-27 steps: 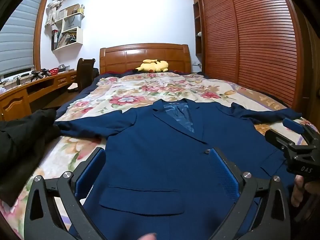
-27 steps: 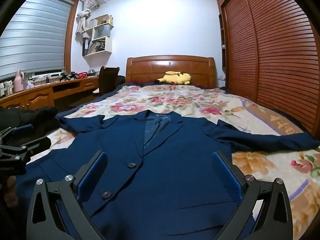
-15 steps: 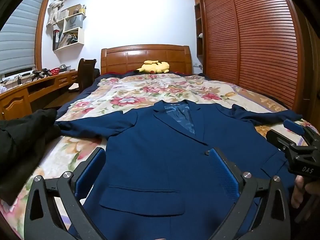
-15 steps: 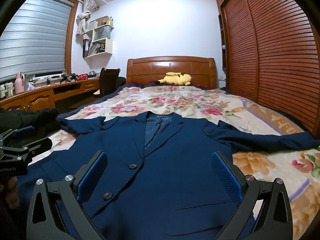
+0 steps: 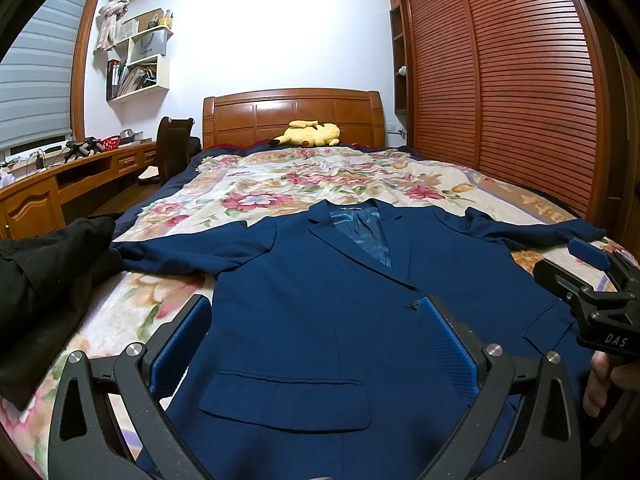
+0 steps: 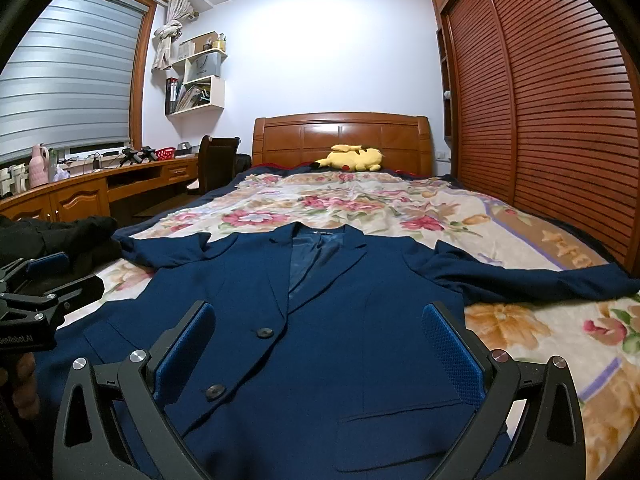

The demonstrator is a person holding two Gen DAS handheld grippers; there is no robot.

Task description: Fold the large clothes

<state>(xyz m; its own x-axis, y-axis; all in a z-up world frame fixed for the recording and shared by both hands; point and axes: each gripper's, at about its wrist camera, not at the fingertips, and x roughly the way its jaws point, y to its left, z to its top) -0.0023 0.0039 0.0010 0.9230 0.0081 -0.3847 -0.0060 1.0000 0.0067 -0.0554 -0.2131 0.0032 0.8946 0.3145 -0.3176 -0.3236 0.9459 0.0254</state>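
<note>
"DAS" marks the right gripper beside the blue jacket.

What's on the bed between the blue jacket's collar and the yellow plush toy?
Only the bare floral bedspread lies between the blue jacket collar and the yellow plush toy; both wrist views show it.

Navy blue jacket w/ dark buttons, on cream floral bedspread; yellow plush toy; black garment.
</note>
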